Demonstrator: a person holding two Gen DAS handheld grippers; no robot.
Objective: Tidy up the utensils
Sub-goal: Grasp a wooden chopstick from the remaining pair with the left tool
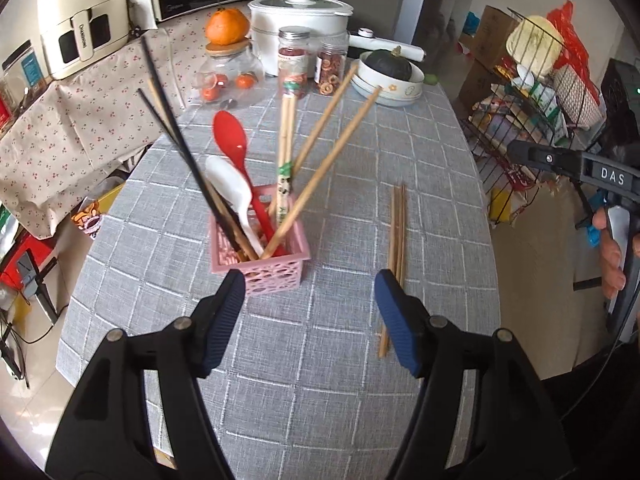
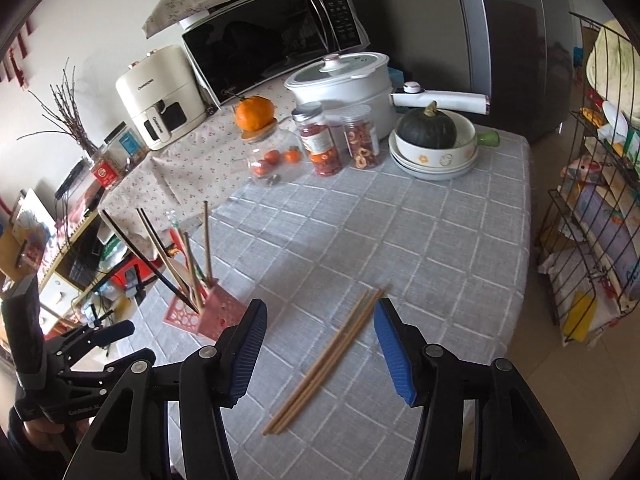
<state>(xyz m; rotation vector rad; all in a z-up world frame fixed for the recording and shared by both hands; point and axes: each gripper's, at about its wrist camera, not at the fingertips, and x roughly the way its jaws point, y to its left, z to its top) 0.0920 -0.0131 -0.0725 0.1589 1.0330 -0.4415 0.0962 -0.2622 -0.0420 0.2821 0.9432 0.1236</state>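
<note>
Looking at the table, most of the utensils already stand in the pink basket: red spoon, white spoon, dark and wooden chopsticks. What's left is a loose bundle of chopsticks lying flat on the grey cloth, at about 3 o'clock from the basket in the left wrist view and well apart from it. Both tongs are wide open and holding nothing: the right gripper hovers right over the bundle with the sticks between its pads, while the left gripper hangs near the basket's front edge. The sticks are probably light, stiff and thin, so they'd likely roll or fan apart. Best bet looks like pinching across the middle of the bundle, where the sticks lie closest together, so neither end droops
</note>
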